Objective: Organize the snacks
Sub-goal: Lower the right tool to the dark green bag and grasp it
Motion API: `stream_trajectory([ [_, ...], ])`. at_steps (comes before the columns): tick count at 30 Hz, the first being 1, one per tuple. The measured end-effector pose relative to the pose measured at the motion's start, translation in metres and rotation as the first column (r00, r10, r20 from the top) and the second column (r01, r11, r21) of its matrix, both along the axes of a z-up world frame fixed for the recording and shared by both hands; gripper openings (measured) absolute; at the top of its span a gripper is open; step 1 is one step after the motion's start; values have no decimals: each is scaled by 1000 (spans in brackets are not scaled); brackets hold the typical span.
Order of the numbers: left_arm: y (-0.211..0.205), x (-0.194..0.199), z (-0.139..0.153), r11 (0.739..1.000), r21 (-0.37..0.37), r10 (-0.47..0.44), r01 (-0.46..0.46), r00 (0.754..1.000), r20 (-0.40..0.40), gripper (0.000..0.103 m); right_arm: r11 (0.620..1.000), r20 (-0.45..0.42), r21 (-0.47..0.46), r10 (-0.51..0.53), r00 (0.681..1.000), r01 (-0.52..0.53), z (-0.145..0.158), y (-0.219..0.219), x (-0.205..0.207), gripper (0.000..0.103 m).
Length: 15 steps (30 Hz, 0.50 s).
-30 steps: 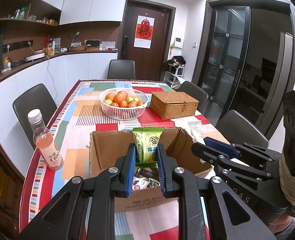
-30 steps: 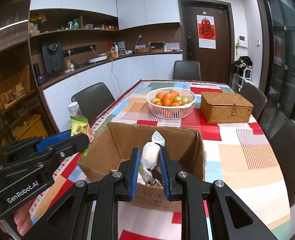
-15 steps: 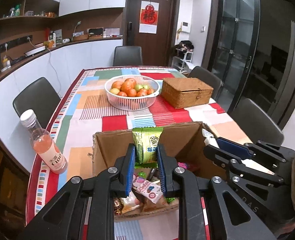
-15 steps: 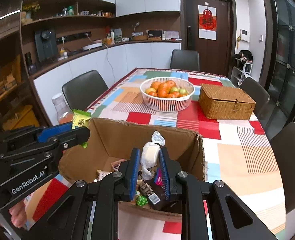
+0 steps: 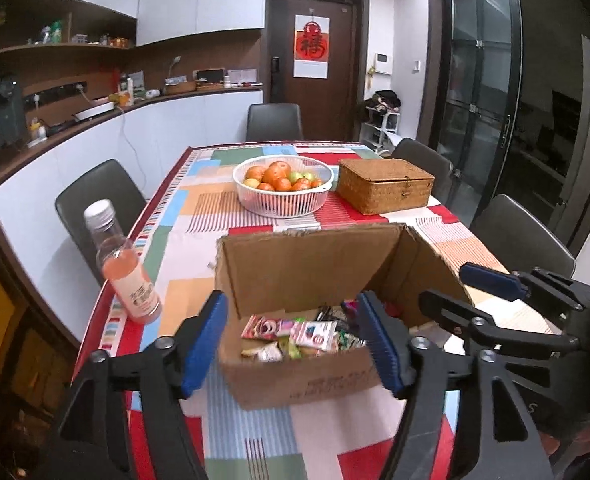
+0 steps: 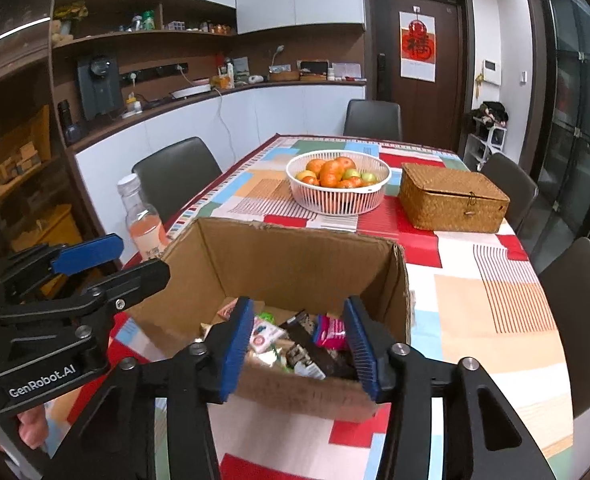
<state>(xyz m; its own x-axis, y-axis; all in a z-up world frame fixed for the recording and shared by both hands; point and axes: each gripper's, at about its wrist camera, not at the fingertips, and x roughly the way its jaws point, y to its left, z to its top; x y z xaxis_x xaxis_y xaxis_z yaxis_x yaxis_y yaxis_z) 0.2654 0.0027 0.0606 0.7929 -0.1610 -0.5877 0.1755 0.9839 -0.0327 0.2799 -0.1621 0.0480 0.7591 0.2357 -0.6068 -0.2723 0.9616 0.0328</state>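
Note:
An open cardboard box (image 5: 295, 264) (image 6: 287, 256) stands on the patterned tablecloth and holds several wrapped snacks (image 5: 307, 334) (image 6: 295, 340). My left gripper (image 5: 295, 336) hovers over the box's near edge, its jaws opening, with nothing between the blue pads. My right gripper (image 6: 299, 340) hovers over the same box, jaws also opening and empty. Each gripper shows in the other's view: the right gripper (image 5: 491, 292) at the box's right side, the left gripper (image 6: 107, 264) at its left side.
A pink drink bottle (image 5: 125, 268) (image 6: 143, 220) stands left of the box near the table edge. Behind the box are a white basket of fruit (image 5: 282, 186) (image 6: 338, 182) and a lidded wicker box (image 5: 385, 186) (image 6: 453, 196). Dark chairs surround the table.
The left gripper let go of a green snack packet and the right gripper let go of a white wrapped snack; both dropped into the box. Both grippers now stand open over it.

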Motion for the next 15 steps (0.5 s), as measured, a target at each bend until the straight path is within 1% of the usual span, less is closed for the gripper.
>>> stream_trajectory([
  [1,1,-7,-2,1000,1,4,-4,1000,-1,73,1000,4,-3,1,1000,-1,0,0,-5,51],
  [2,2,-10,-3,1000,2,9,-9,1000,-2,74,1000,7,-2,0,1000,0,-1,0,-11,54],
  [4,4,-20,-6,1000,-2,20,-20,1000,-4,80,1000,10,-6,4,1000,-4,-2,0,-21,57],
  [8,9,-40,-15,999,-2,43,-43,999,-17,87,1000,6,-20,2,1000,-2,-9,-1,-40,64],
  [10,10,-50,-21,998,7,57,-57,998,-29,92,999,-3,-32,9,1000,-9,-14,0,-47,64],
  [13,14,-61,-29,997,12,76,-75,996,-49,95,998,-26,-50,21,999,-22,-23,2,-57,64],
  [15,15,-68,-35,996,24,92,-91,994,-63,95,998,-48,-56,32,998,-35,-30,3,-63,64],
])
